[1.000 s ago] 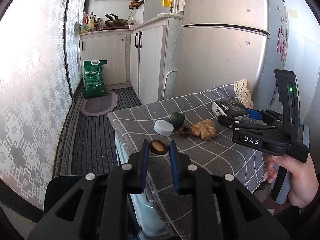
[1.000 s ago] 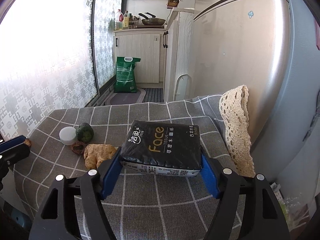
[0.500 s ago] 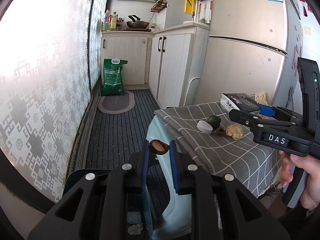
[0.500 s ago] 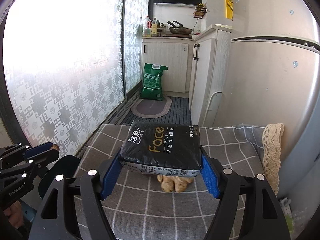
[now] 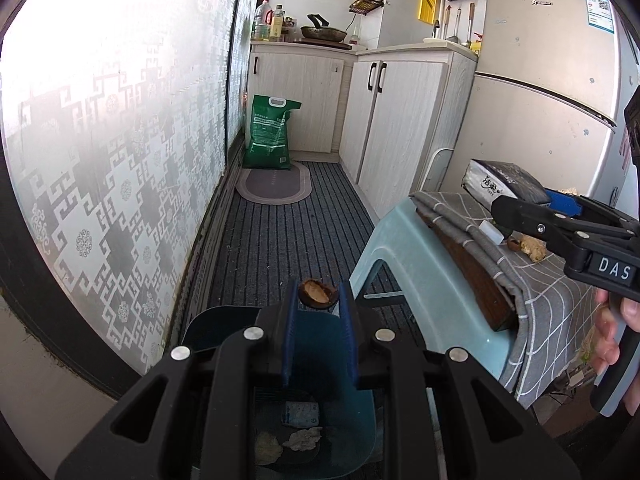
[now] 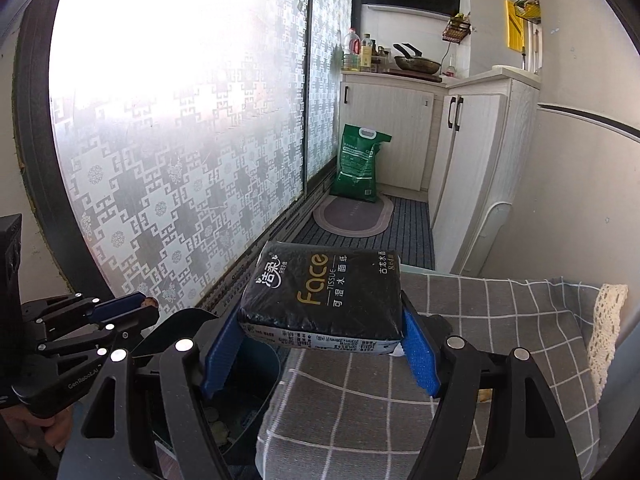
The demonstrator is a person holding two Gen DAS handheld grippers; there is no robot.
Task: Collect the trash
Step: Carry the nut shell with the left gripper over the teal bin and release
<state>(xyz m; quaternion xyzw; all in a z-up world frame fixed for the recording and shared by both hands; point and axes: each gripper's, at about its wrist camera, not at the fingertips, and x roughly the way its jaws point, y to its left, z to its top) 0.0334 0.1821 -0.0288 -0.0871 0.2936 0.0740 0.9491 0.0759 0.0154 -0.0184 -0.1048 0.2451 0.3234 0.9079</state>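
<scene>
My left gripper [image 5: 318,300] is shut on a brown nut shell half [image 5: 318,293] and hangs over the open teal trash bin [image 5: 360,412] on the floor, which holds a few scraps. My right gripper [image 6: 320,332] is shut on a black tissue pack [image 6: 324,292], held above the left edge of the grey checked tablecloth [image 6: 480,340], beside the bin [image 6: 256,364]. Its view shows the left gripper [image 6: 146,306] low at the left. On the cloth [image 5: 540,280] lie a ginger piece [image 5: 534,246], another shell [image 5: 514,245] and a white cap [image 5: 491,232].
A pale blue stool [image 5: 420,280] carries the cloth-covered board. A patterned glass wall runs along the left. Down the ribbed floor stand a green bag [image 5: 270,138] and an oval mat [image 5: 274,180]. Cabinets [image 5: 384,120] and a fridge [image 5: 552,80] line the right.
Both grippers have swung left off the tabletop. The nut shell has gone from over the cloth to over the bin, and the tissue pack has risen off the table toward its left edge.
</scene>
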